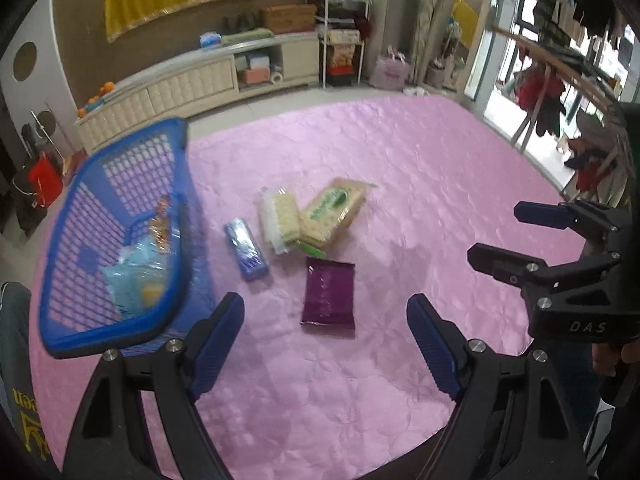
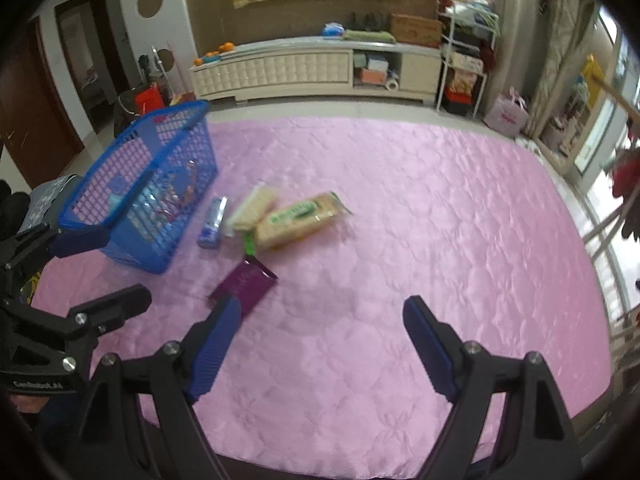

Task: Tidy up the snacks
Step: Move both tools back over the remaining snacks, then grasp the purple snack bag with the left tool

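Observation:
A blue lattice basket (image 1: 182, 208) (image 2: 120, 140) stands at the left of the pink quilted cover (image 1: 420, 152) (image 2: 400, 200), holding light blue and other snack packets. Beside it lie a blue packet (image 1: 246, 250) (image 2: 212, 220), a clear cracker pack (image 1: 278, 220) (image 2: 252, 208), a green-labelled cracker pack (image 1: 332, 212) (image 2: 296, 220) and a purple packet (image 1: 329, 294) (image 2: 246, 284). My left gripper (image 1: 325, 299) (image 2: 124, 264) hovers open over the purple packet, nothing between its fingers. My right gripper (image 2: 322, 302) (image 1: 496, 232) is open and empty, right of the purple packet.
A small green item (image 1: 312, 248) peeks from under the cracker packs. A low cream cabinet (image 2: 300, 68) and a white shelf rack (image 2: 464, 60) line the far wall. A clothes drying rack (image 1: 560, 92) stands right of the cover. A person's leg (image 1: 16, 320) is at the left.

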`<state>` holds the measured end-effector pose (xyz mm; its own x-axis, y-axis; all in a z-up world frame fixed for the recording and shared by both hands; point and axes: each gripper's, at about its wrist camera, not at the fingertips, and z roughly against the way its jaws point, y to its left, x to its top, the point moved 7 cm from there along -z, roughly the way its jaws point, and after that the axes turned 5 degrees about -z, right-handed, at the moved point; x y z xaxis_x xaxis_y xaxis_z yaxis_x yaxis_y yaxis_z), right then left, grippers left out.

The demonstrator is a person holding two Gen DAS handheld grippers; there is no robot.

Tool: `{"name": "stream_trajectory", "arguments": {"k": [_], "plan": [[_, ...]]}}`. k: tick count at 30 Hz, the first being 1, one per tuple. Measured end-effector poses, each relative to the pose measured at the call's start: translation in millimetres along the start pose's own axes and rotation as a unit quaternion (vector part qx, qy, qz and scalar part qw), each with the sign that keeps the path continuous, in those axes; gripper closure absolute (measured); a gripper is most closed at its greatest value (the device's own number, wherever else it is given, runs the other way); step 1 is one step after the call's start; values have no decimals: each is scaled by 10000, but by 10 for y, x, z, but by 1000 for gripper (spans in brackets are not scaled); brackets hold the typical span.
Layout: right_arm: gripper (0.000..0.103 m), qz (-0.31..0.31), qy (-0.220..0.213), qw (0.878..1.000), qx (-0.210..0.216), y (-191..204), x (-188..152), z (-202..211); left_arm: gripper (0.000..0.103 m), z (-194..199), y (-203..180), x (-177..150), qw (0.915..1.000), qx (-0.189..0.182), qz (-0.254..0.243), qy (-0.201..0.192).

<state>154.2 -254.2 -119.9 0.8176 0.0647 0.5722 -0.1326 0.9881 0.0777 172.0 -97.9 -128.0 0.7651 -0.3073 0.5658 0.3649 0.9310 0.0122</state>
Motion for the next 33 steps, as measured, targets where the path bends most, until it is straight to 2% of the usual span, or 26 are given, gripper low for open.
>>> {"name": "stream_trajectory", "arguments": {"k": [8,14,19,25,30,33], "plan": [[16,-313,289,9991,32,-207,-168,-308,21,-410,-145,-41,9989,-16,-263,385],[16,-372,502,9980,23,-321,-255,-557,21,-705,-138,-23,9976,-97,-239,643],[16,-580,516,9967,219,-388,-281,-686,21,-1013,-158,-50,9948,-114,-365,947],[16,-667,656,9952,281,-429,-332,-869,21,-1294,-71,-65,9927,-63,-219,1184],[16,-770,759,9938,277,-501,-365,-965,21,-1423,-47,-72,9920,23,-217,1246],[16,-873,798,9925,313,-509,-380,-972,21,-1484,23,-84,9915,104,-43,1295]]}}
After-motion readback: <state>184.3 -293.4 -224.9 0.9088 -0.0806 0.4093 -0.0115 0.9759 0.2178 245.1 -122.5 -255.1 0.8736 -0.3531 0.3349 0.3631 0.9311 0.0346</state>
